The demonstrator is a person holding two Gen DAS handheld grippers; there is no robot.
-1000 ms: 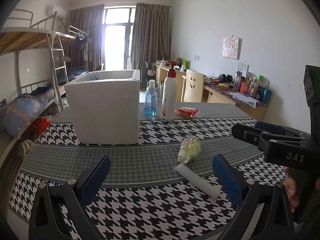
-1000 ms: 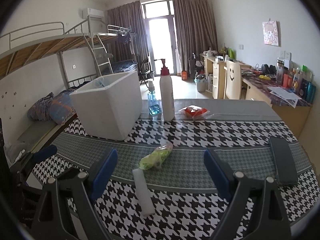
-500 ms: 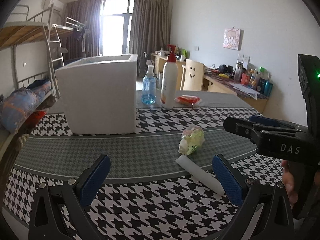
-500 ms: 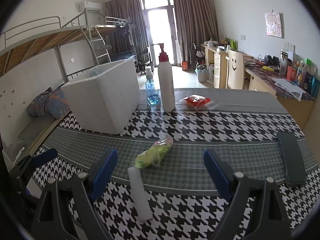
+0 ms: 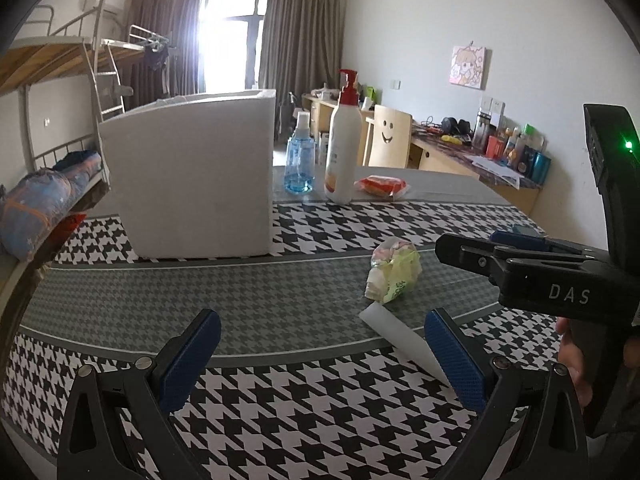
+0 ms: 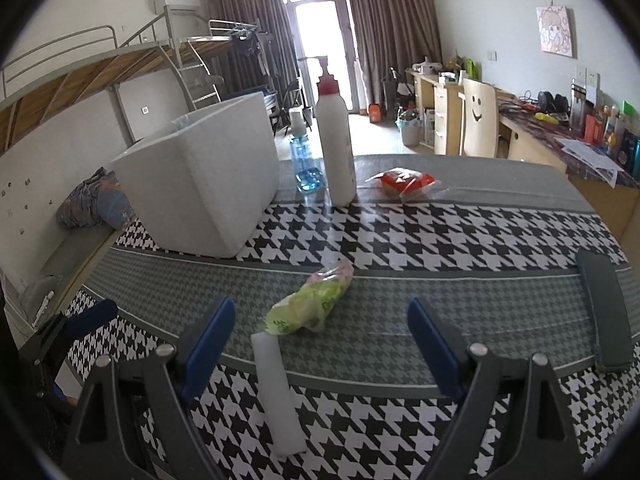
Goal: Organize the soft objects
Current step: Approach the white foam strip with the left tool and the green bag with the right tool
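**A:** How much room is there to move on the table [image 6: 500,220]?

**B:** A fair amount. The gray band across the middle is bare left of the green bag [image 6: 310,306], and the checkered strip nearest both cameras holds only the white foam stick [image 6: 278,392]. At the back, the white foam box [image 6: 204,192] takes the left side, with a blue spray bottle [image 6: 306,160] and a tall pump bottle [image 6: 336,148] just beside it, and a red packet [image 6: 406,182] further right. A dark flat phone-like slab [image 6: 606,312] lies near the right edge.

**A:** How do the soft things lie?

**B:** In the right wrist view the green bag lies flat on the gray band, its long axis slanting from near-left to far-right, pinkish end pointing away. The foam stick lies just in front of it, its far end almost touching the bag, its length running toward the camera.

**A:** And the grippers?

**B:** The left gripper [image 5: 320,356] hangs above the near edge, jaws spread wide, nothing between them; its right finger [image 5: 454,354] overlaps the stick's near end in its own view. The right gripper [image 6: 320,344] is likewise spread and empty, the bag and stick's far end framed between its fingers.
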